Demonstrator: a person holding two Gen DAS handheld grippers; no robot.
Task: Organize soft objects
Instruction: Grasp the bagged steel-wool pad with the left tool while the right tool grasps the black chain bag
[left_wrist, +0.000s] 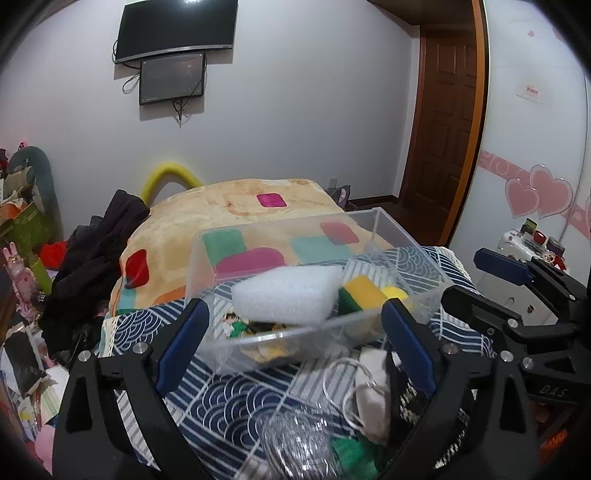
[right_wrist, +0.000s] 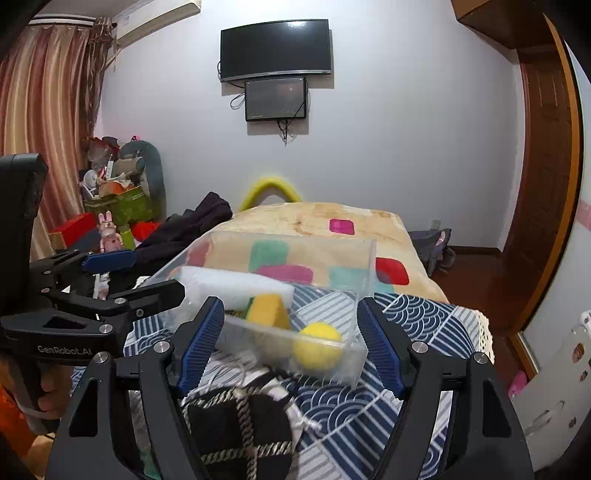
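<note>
Wave-patterned blue cloth covers the surface nearest both cameras, strewn with a black-and-white corded pouch (right_wrist: 240, 428) and a beige one (left_wrist: 373, 410) not yet put away. Beyond them the clear plastic bin (left_wrist: 406, 254) already holds a white foam block (left_wrist: 288, 291), a yellow-and-green sponge (left_wrist: 360, 295) and a yellow ball (right_wrist: 318, 345), while the left claw (left_wrist: 295, 339) and right claw (right_wrist: 290, 347) both gape wide with nothing between the pads. Judging by this, the next grab should pinch a loose pouch mid-body and clear the bin's rim, with the blanket-covered bed (right_wrist: 317, 218) and wall-mounted screens (right_wrist: 275, 48) behind.
</note>
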